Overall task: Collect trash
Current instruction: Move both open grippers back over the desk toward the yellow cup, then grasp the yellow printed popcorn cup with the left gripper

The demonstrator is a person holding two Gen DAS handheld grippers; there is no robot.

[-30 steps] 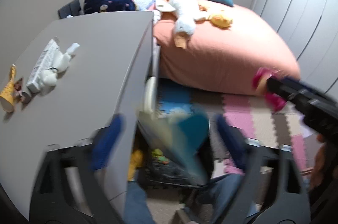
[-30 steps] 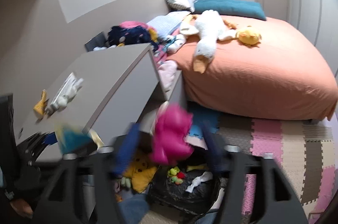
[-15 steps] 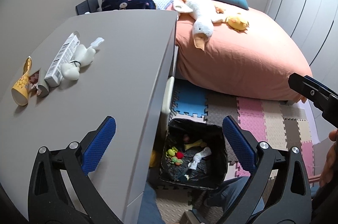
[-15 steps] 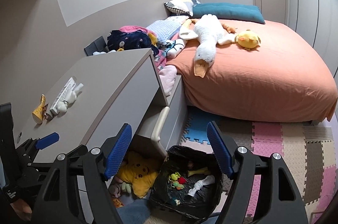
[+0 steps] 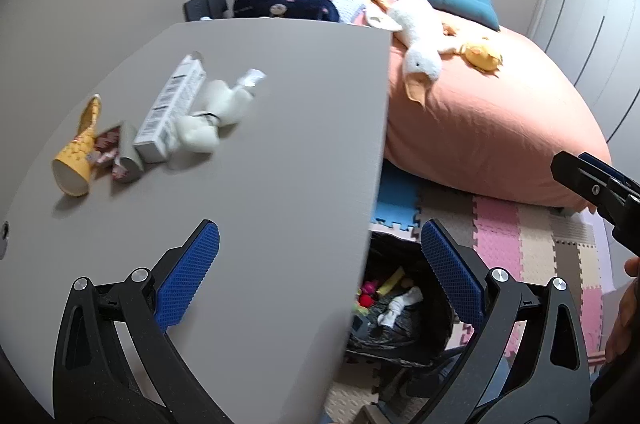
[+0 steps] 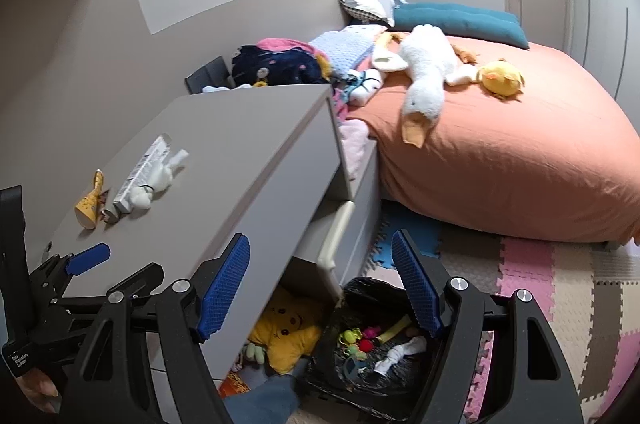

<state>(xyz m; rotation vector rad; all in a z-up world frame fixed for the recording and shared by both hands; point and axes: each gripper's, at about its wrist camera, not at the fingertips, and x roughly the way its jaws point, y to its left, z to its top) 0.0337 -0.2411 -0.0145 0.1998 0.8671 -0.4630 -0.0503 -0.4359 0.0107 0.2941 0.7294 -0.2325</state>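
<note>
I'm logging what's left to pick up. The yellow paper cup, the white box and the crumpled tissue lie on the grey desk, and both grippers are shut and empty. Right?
Nearly. In each wrist view the left gripper and right gripper are open, jaws spread wide, and empty. The yellow paper cup, white box and crumpled tissue do lie on the grey desk.

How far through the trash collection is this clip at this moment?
Partly done. Several pieces already lie in the black trash bag on the floor. Nothing is in hand: the left gripper and right gripper are both open. Left on the desk: a yellow paper cone, a small wrapper, a white box and crumpled white tissue.
</note>
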